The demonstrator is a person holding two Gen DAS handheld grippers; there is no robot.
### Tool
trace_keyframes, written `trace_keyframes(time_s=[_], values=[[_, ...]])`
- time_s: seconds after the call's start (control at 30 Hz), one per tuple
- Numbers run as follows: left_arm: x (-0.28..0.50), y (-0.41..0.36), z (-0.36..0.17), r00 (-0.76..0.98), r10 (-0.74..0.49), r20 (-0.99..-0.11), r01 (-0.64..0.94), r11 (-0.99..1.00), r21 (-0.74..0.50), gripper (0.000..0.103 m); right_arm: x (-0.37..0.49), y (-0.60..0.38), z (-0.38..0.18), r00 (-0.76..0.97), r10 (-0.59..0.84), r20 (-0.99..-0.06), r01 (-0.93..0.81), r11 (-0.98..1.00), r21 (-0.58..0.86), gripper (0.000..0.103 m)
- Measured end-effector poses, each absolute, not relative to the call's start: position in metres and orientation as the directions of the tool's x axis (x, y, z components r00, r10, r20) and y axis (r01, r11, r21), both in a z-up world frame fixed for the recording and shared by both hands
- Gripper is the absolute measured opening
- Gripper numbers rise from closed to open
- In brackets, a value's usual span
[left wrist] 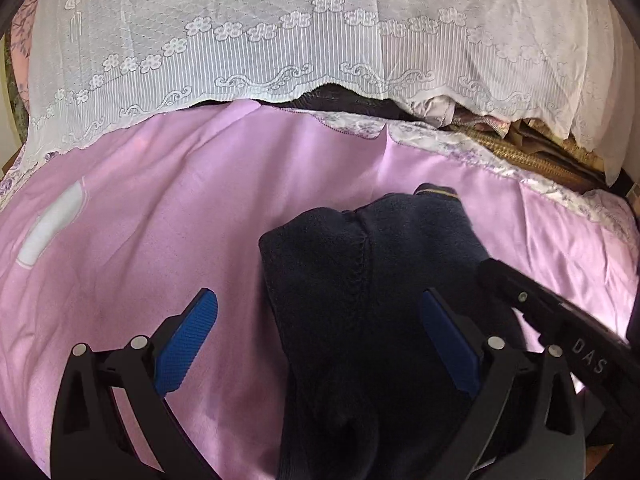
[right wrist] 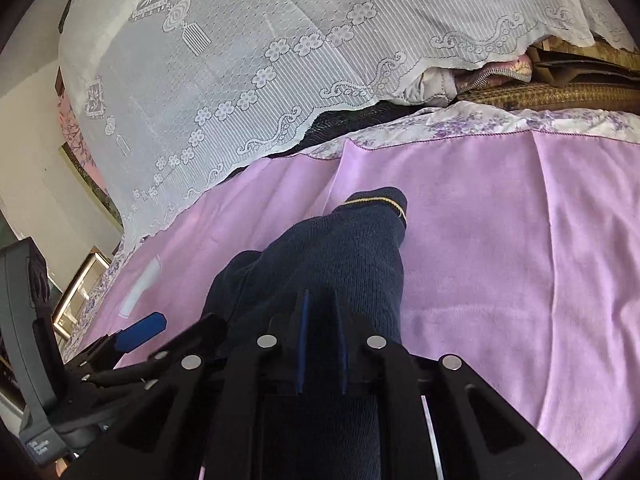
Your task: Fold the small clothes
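So right now I've got the right hand-held gripper (right wrist: 322, 320) clenched on the near part of a dark navy sock (right wrist: 320, 256), jaws nearly together with the knit pinched between the blue pads. The sock lies on the pink blanket (right wrist: 500, 248) covering the bed, its gold-striped cuff (right wrist: 376, 200) pointing away toward the white lace cover (right wrist: 248, 80).

The left hand-held gripper (left wrist: 320, 344) is released, pads wide apart with the sock under the gap, one pad right over the fabric and the other over bare blanket.

My take on doing this fold well: lift the pinched end only just clear of the blanket, carry it straight toward the cuff, and keep the edges lined up. I'd use the open left one to pin the middle so the sock doesn't drag. The knit looks stretchy, so pulling hard would probably skew it.
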State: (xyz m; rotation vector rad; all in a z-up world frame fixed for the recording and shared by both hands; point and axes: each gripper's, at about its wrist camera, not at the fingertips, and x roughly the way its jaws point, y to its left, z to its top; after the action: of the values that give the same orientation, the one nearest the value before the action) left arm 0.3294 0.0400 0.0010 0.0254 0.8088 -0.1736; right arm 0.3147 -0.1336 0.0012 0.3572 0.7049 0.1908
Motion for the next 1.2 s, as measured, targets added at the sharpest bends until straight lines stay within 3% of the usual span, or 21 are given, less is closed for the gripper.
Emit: trace_keyframes(time_s=[0.07, 0.17, 0.27, 0.53, 0.83, 1.2], values=[[0.343, 0.034, -0.025, 0.640, -0.109, -0.760, 0.162, 0.987, -0.005, 0.099, 0.321, -0.132, -0.010, 0.728, 0.272, -0.630, -0.047, 0.935, 0.351, 0.010], [0.352, 0.046, -0.046, 0.580, -0.200, -0.790, 0.137, 0.980, -0.147, 0.099, 0.321, -0.138, -0.018, 0.725, 0.280, -0.630, -0.046, 0.932, 0.361, 0.003], [0.352, 0.048, -0.049, 0.575, -0.220, -0.788, 0.144, 0.975, -0.167, 0.099, 0.319, -0.137, -0.021, 0.738, 0.272, -0.618, -0.055, 0.936, 0.347, 0.000], [0.347, 0.048, -0.047, 0.590, -0.214, -0.778, 0.143, 0.977, -0.160, 0.099, 0.314, -0.133, -0.021, 0.757, 0.247, -0.605, -0.070, 0.951, 0.301, 0.000], [0.333, 0.039, -0.041, 0.655, -0.145, -0.741, 0.138, 0.988, -0.070, 0.099, 0.307, -0.134, -0.022, 0.776, 0.258, -0.576, -0.093, 0.949, 0.301, 0.000], [0.315, 0.049, -0.037, 0.678, -0.141, -0.721, 0.114, 0.990, -0.086, 0.099, 0.272, -0.145, -0.021, 0.795, 0.287, -0.534, -0.115, 0.937, 0.331, 0.002]])
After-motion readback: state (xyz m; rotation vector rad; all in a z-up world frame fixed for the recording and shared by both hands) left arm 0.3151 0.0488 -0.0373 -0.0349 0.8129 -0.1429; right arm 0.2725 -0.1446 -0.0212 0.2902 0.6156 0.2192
